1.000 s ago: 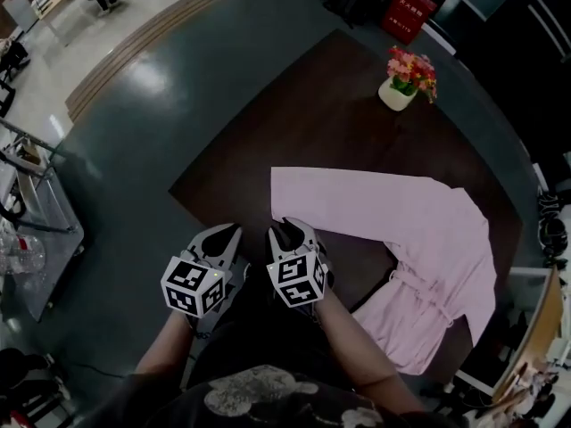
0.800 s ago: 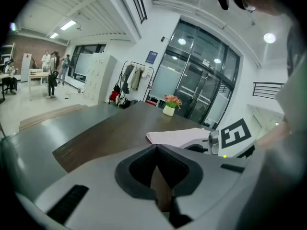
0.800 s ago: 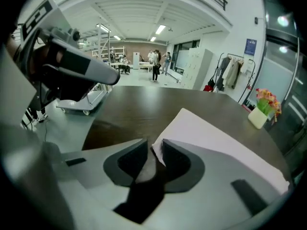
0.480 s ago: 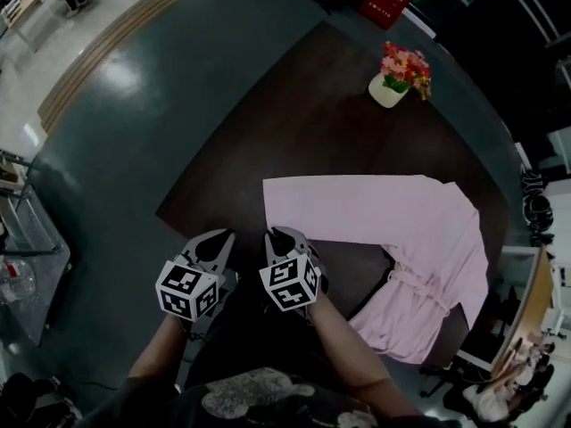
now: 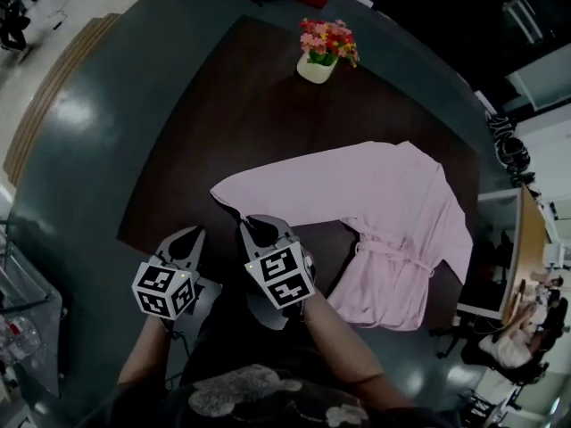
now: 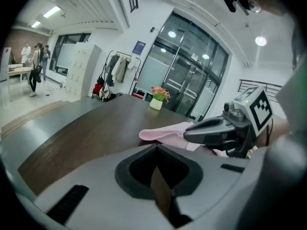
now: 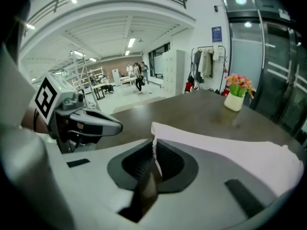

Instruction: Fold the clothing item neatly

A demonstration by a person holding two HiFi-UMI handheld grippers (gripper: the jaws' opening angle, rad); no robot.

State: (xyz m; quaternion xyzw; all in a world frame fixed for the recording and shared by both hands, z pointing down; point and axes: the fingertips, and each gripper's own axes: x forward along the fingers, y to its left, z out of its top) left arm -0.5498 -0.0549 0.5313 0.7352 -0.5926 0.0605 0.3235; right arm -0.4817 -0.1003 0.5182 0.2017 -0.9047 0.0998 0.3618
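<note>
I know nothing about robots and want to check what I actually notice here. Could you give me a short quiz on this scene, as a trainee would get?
1. What is the right tool clamping? A) a hanger B) the sleeve end of the pink robe C) nothing
2. True or false: the left tool stands wide open.
3. Fill the gap: seen from the person, the flower pot stands at the table's ___ end.
Key: 1 B; its jaws have just been closing on the cloth. 2 False; it is shut and empty. 3 far.
</note>
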